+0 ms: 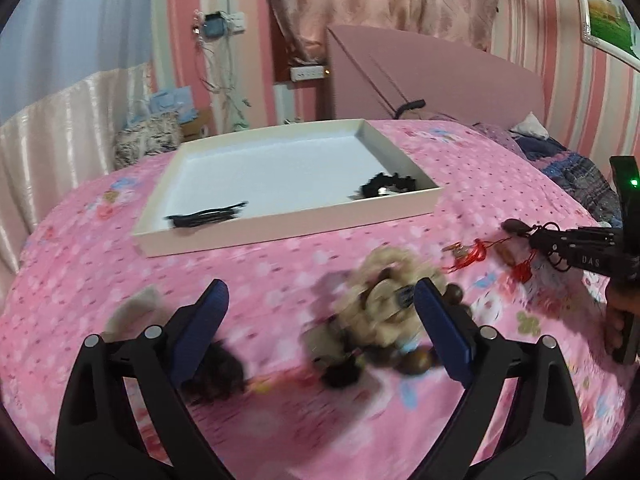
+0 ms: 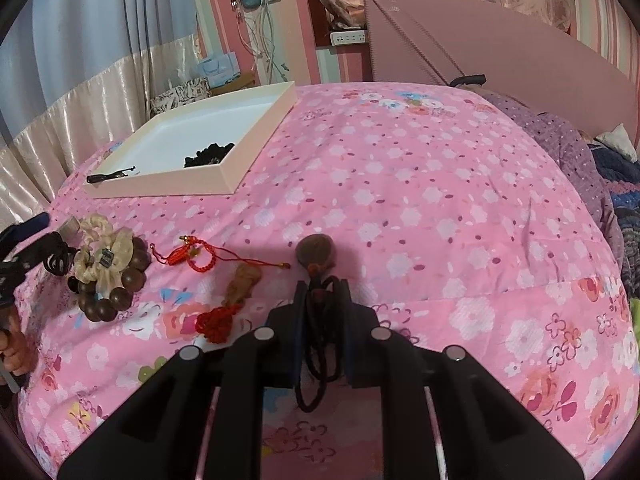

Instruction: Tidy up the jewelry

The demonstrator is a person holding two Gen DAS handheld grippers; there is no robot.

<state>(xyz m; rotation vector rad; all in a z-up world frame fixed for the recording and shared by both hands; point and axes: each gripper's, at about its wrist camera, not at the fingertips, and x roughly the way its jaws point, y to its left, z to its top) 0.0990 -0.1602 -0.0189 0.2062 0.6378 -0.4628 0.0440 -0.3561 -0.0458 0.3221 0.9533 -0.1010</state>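
Item one: your right tool (image 2: 320,292) is pinching the dark cord (image 2: 316,360) of a pendant, its jaws pressed nearly together on the strands. The brown pendant stone (image 2: 315,249) is lying just past the fingertips on the pink floral bedspread (image 2: 420,200), and the cord's loop is hanging out behind the pads.

Item two: your left tool (image 1: 320,320) is standing spread wide above the bedspread, gripping nothing. A blurred heap is showing between and beyond its blue pads (image 1: 440,328).

Item three: that heap, seen sharply from the right wrist, is a cream scrunchie (image 2: 105,256) lying over a bracelet of large brown beads (image 2: 105,300), with a black hair tie (image 2: 60,258) just beside it.

Item four: a red braided cord (image 2: 196,256) is lying near the beads, and a tan carved charm with a red knot (image 2: 234,300) is lying just beside it, between the beads and your right tool.

Item five: a shallow white tray (image 1: 288,224) is sitting farther back on the bed, well apart from the loose pieces. It is holding a black bundle (image 1: 208,214) near its front left corner and a black frilled piece (image 1: 386,186) in its front right corner.
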